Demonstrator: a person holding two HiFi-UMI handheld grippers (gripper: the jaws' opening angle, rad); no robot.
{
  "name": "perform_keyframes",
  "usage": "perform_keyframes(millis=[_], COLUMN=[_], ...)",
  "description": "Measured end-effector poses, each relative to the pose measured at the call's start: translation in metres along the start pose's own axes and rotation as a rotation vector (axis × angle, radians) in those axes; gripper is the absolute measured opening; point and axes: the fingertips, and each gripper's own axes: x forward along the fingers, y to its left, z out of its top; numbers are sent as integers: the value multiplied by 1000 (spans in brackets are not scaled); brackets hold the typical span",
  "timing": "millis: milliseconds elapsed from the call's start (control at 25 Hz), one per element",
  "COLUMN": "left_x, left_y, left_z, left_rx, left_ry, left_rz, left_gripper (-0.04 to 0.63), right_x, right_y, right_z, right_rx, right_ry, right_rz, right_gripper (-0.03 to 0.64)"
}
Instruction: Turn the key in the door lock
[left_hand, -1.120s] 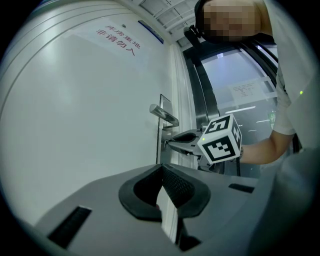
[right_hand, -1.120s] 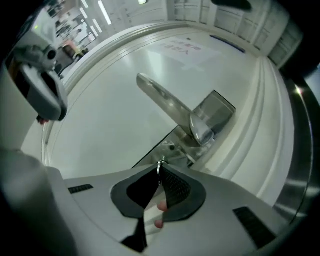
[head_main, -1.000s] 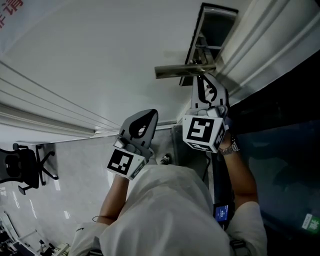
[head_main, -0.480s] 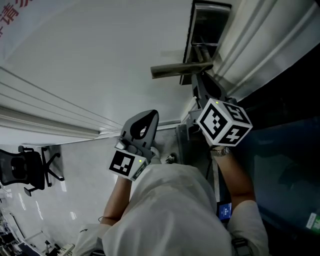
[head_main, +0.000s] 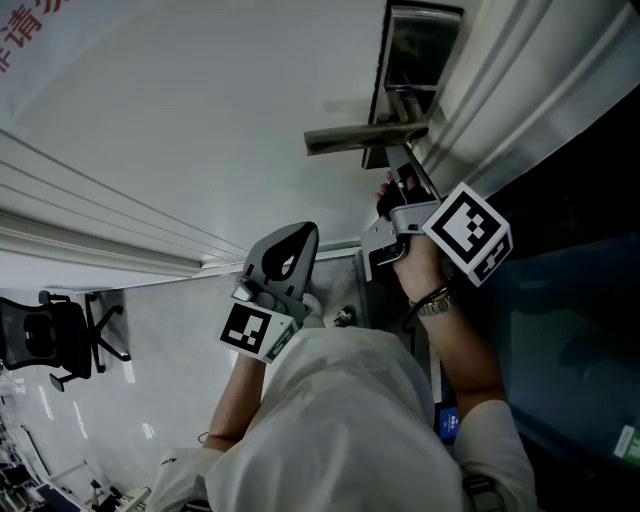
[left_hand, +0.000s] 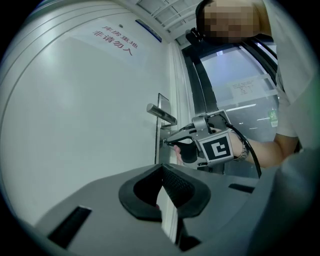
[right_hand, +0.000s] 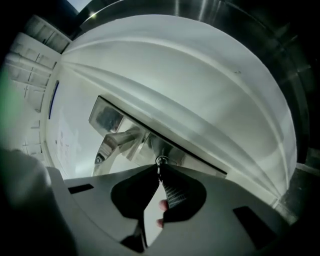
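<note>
Only its own view shows the right gripper's (right_hand: 160, 173) jaws, just tightened, pinching the key (right_hand: 159, 167). The left gripper's (left_hand: 161, 169) jaws meet empty. The right gripper has rolled over since a second ago.

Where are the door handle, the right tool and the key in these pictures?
door handle (head_main: 365, 138), head view, middle of the lever.
right tool (left_hand: 167, 143), left gripper view, midway between its tips.
key (right_hand: 159, 170), right gripper view, the thin part pinched between that tool's tips.
</note>
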Motion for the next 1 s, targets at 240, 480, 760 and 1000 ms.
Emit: perform_keyframes(millis=[240,480,760,1000], left_x=[0,-2,-6,-11], left_y=[-1,-4,-5,-5], left_z=[-2,-3,-3,-5], left_rx=[2,-4,-10,-10], left_ry=[-1,-1,-7,5], left_rz=[-7,-20,-26,-28], left_gripper=[5,5,5,5], right_x=[-3,-12,-19,-16], right_y=[3,4,9,9], right_z=[-11,-28,-15,-19], right_rx=[-178,-592,-1452,-2006], right_ry=[74,149,81,60], right_rz=[45,21,-180,-316], right_gripper=[28,114,114,114])
